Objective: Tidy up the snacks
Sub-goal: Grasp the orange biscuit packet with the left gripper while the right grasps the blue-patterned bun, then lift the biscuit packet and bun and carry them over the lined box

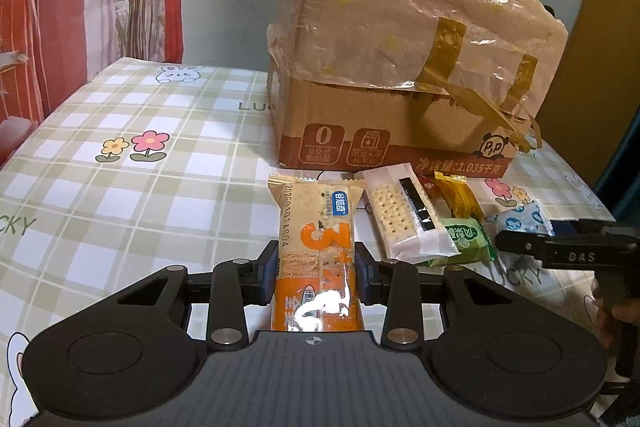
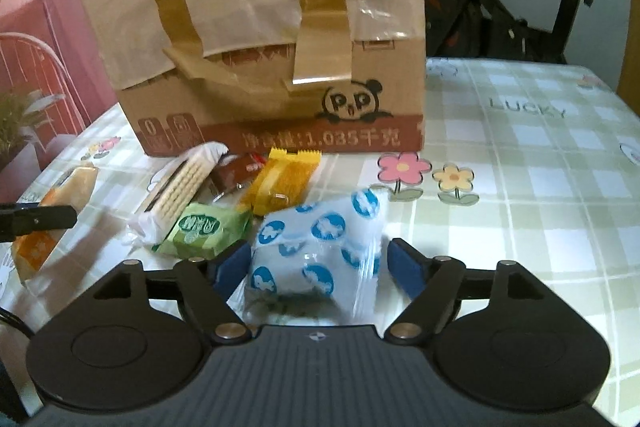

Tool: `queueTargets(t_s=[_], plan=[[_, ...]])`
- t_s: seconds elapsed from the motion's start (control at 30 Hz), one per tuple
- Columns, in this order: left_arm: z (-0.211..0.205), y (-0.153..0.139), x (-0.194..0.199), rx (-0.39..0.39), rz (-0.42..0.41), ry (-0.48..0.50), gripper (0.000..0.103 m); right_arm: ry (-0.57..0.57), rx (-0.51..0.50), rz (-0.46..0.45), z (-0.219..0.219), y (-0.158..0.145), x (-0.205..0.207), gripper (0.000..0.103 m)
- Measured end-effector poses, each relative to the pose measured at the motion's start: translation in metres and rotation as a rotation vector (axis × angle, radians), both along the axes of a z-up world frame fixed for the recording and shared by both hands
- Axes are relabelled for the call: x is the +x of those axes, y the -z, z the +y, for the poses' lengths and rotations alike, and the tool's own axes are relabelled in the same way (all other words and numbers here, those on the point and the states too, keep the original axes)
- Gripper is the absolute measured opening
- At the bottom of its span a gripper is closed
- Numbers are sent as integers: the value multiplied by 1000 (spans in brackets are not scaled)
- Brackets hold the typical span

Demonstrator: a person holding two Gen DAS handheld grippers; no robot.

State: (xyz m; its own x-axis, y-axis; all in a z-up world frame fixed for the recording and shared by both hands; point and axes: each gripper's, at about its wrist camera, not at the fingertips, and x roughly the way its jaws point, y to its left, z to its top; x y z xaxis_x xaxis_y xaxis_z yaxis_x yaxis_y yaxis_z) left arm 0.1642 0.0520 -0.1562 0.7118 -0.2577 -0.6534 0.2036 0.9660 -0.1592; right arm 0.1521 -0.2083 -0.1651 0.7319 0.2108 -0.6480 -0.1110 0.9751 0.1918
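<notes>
The left gripper (image 1: 316, 267) points forward and down over the checked tablecloth (image 1: 120, 187), its black pads pressed on both long sides of an orange and beige snack bar (image 1: 314, 247), which it clamps lengthwise, the bar's far end reaching towards the cardboard box (image 1: 400, 131). The box stands at the back of the table, its top wrapped in crinkled plastic held by strips of brown tape.

The right gripper (image 2: 316, 267) is tilted down likewise, just right of the snack row. Its blue pads stand wide apart, with a white packet with blue dots (image 2: 320, 247) lying between them; the left pad is close beside the packet and the right pad is clear of it, so nothing is gripped.

Between the two grippers, in front of the box, lie a cracker pack (image 1: 404, 215) in clear wrap, a green packet (image 2: 204, 231), a yellow packet (image 2: 280, 183) and a small brown packet (image 2: 236, 171), crowded together and partly overlapping
</notes>
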Motion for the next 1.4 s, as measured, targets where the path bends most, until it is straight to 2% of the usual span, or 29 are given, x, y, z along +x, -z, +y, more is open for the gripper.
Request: queueTargets(t_s=[0.1, 0.13, 0.17, 0.23, 0.63, 0.7, 0.87, 1.13, 1.4], plan=[[0, 1, 1, 0, 6, -1, 39, -15, -27, 3, 6, 1, 9, 83], [-1, 1, 1, -1, 5, 0, 39, -23, -33, 5, 8, 0, 12, 80], [-1, 1, 1, -1, 3, 1, 39, -32, -35, 4, 9, 0, 14, 69], [-1, 0, 1, -1, 2, 3, 39, -51, -29, 5, 11, -2, 15, 60], [0, -8, -3, -3, -27, 9, 39, -47, 36, -33, 0, -17, -13, 48], [0, -10, -3, -5, -33, 7, 40, -54, 45, -50, 0, -22, -17, 36], [0, -14, -5, -8, -44, 8, 39, -83, 56, -79, 1, -32, -25, 31], [2, -19, -8, -10, -57, 15, 39, -85, 69, -94, 1, -38, -28, 29], [1, -40, -12, -8, -124, 39, 40, -109, 115, -166, -3, -58, -41, 29]])
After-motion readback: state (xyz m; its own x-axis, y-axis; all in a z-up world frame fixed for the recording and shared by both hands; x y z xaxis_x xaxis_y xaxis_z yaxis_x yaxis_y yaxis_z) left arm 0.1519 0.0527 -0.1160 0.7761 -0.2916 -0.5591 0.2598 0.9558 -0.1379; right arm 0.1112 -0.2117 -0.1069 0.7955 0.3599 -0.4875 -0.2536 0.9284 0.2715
